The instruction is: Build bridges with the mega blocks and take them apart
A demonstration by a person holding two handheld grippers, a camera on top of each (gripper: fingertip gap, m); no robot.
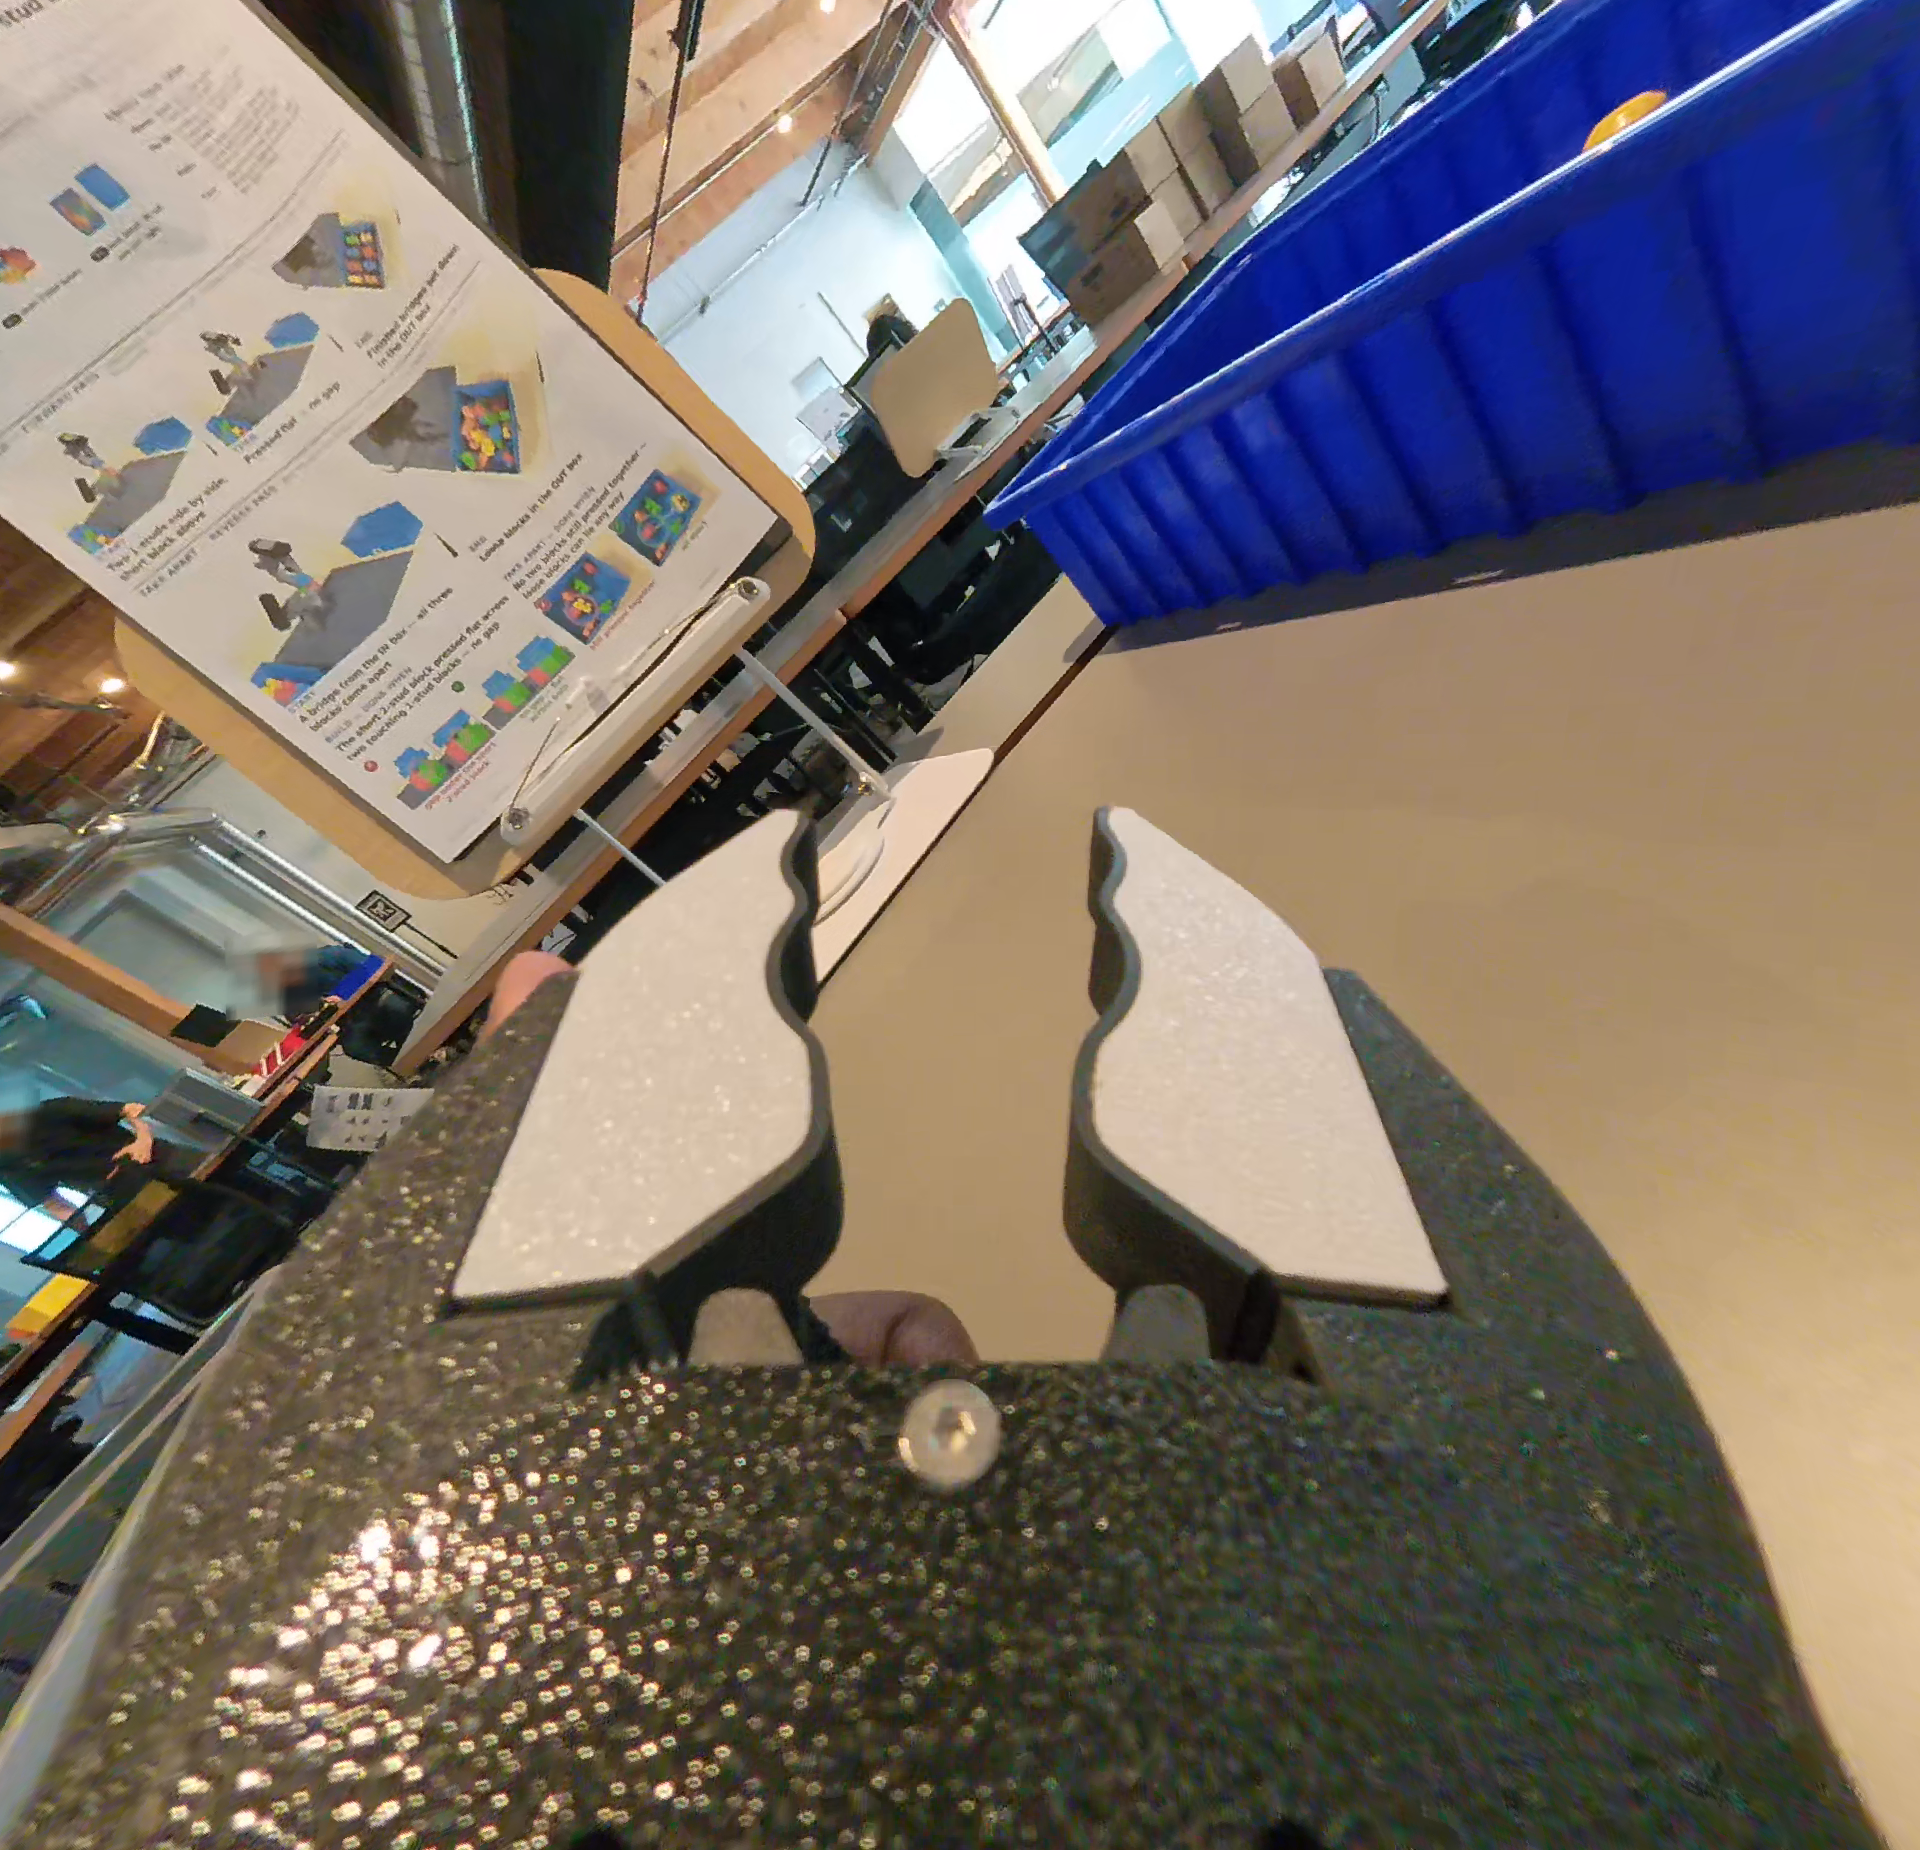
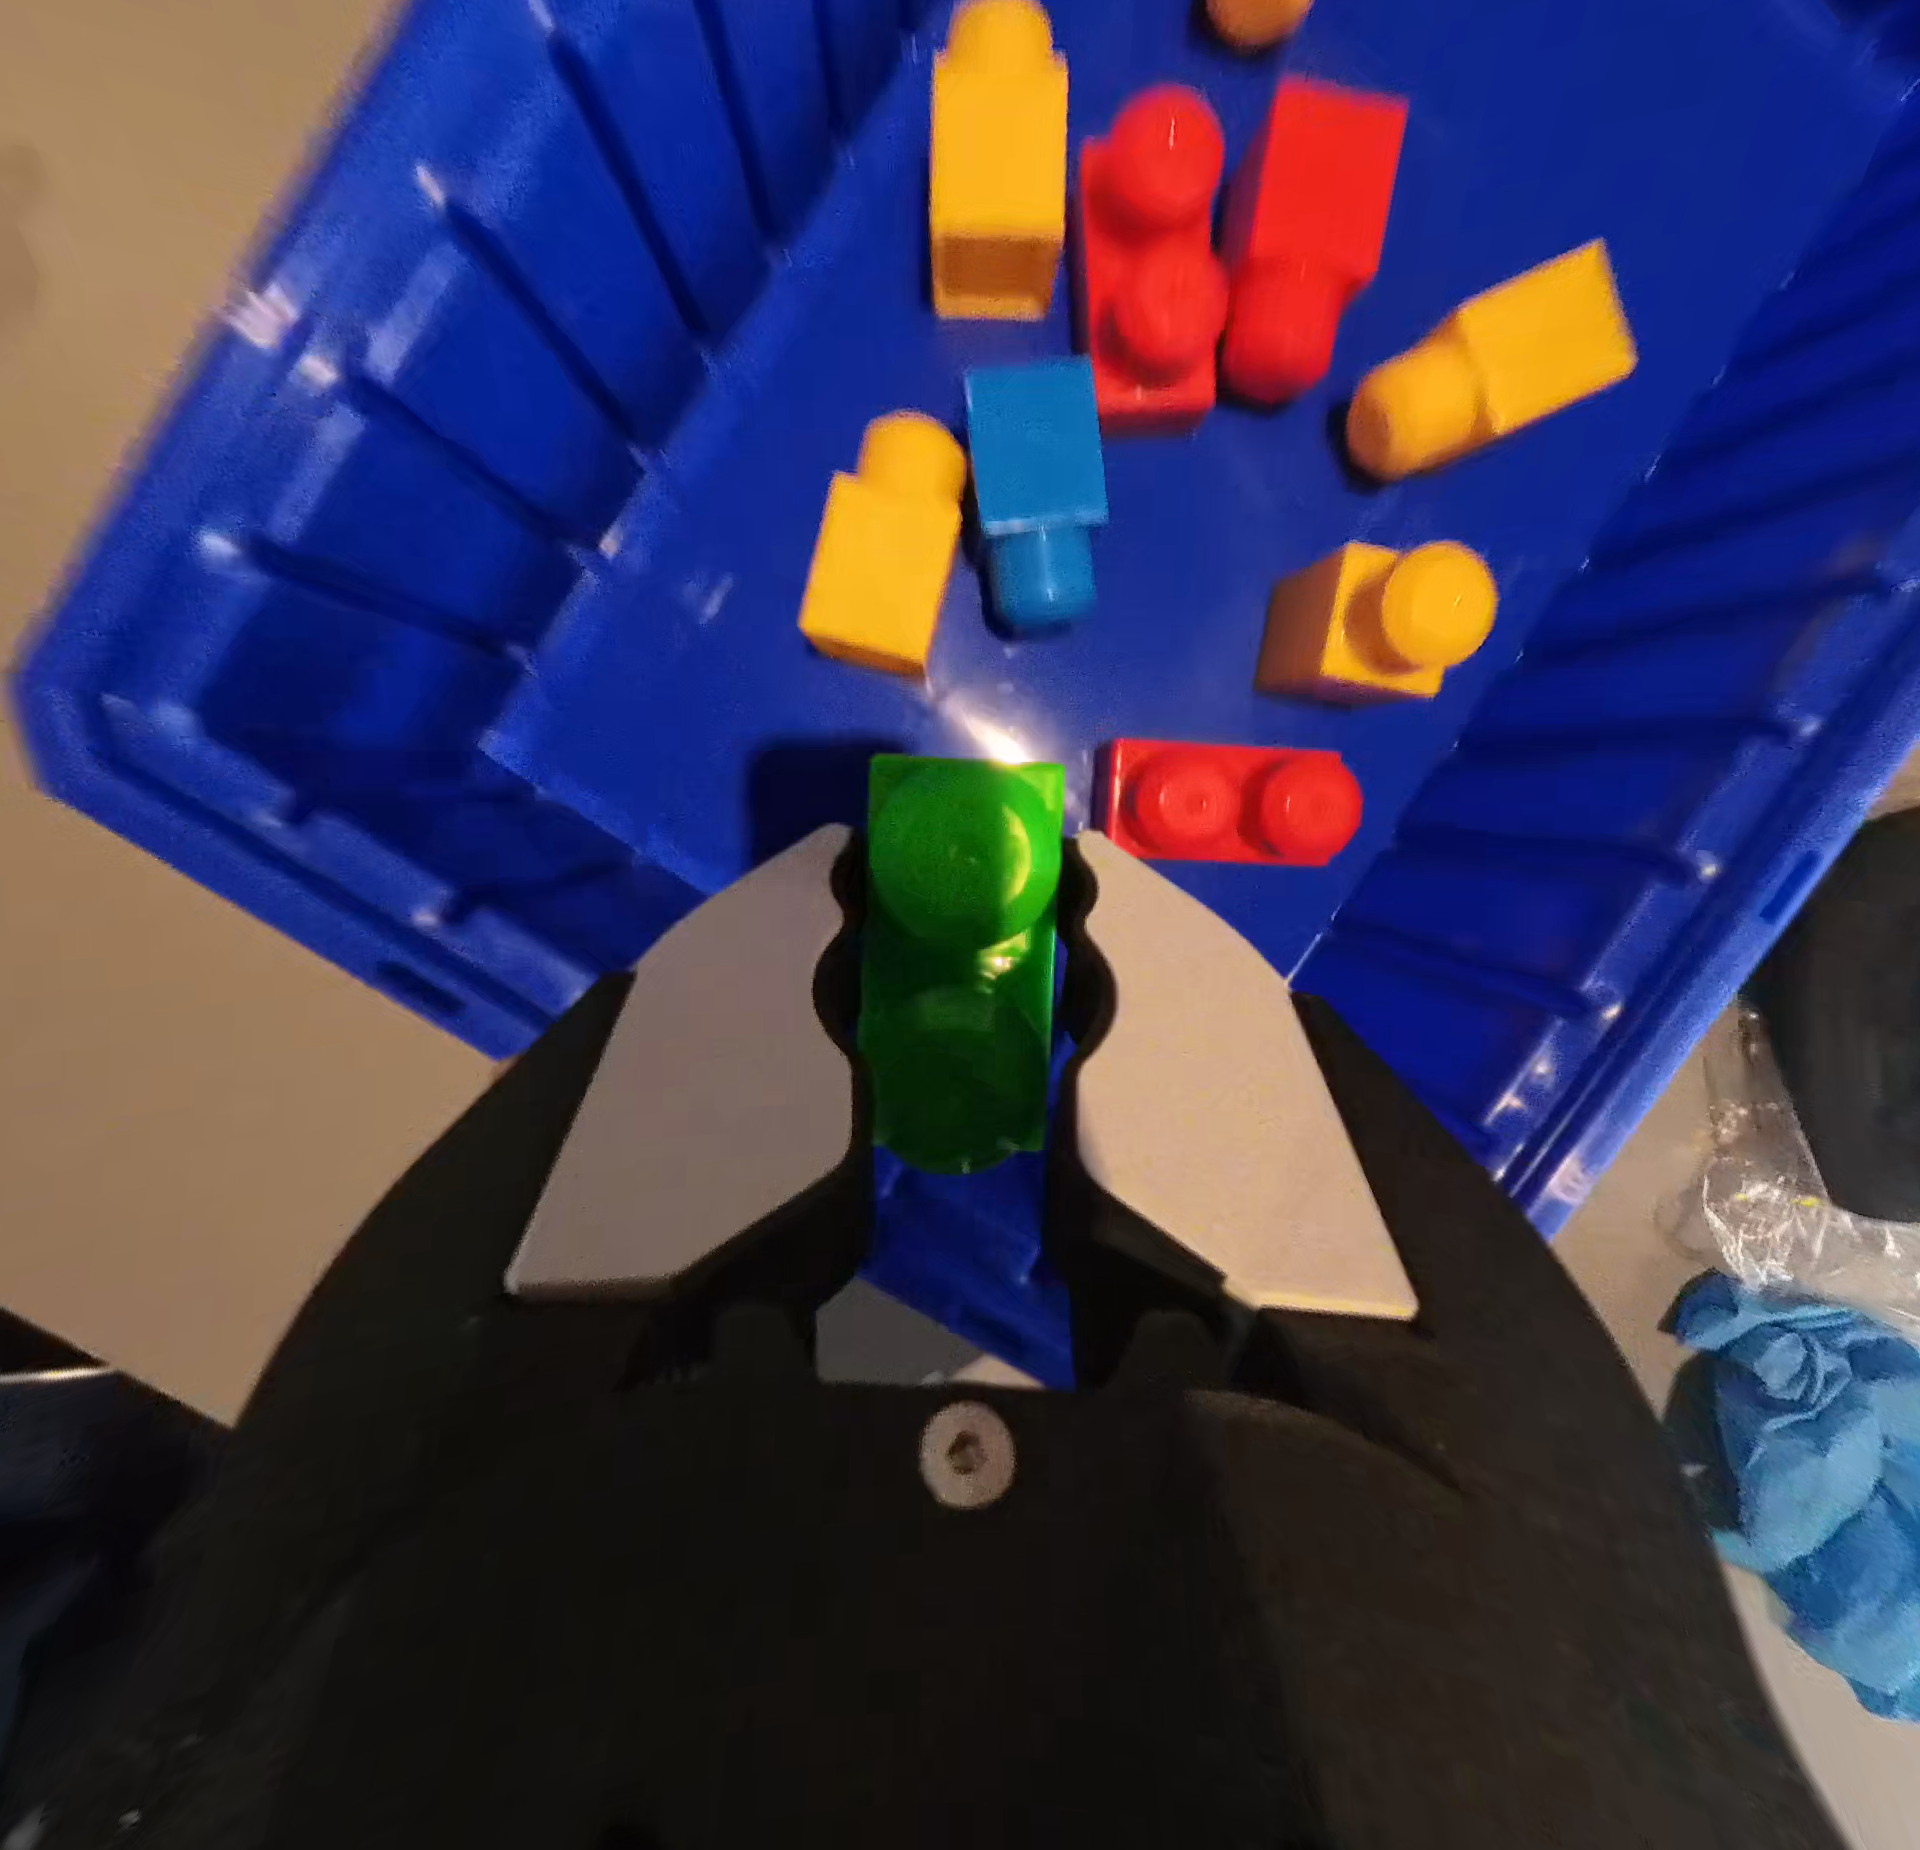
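Right hand-held gripper [image 2: 961,953] pinches a green two-stud block [image 2: 961,959] by its long sides, just above the near end of the blue bin [image 2: 343,512]; risk: grip sits on smooth walls, so a tilt or a knock on the bin wall could twist the block loose; it may also bump the red two-stud block [image 2: 1226,803] just right of it. The bin holds loose yellow blocks [image 2: 997,179], red ones, one light-blue block [image 2: 1034,460]; nothing looks joined, though two red blocks touch. Left hand-held gripper [image 1: 945,927] is spread, holding nothing, low over the counter [image 1: 1455,865], a blue bin [image 1: 1507,366] far right; crumpled blue gloves [image 2: 1808,1488] lie near right.
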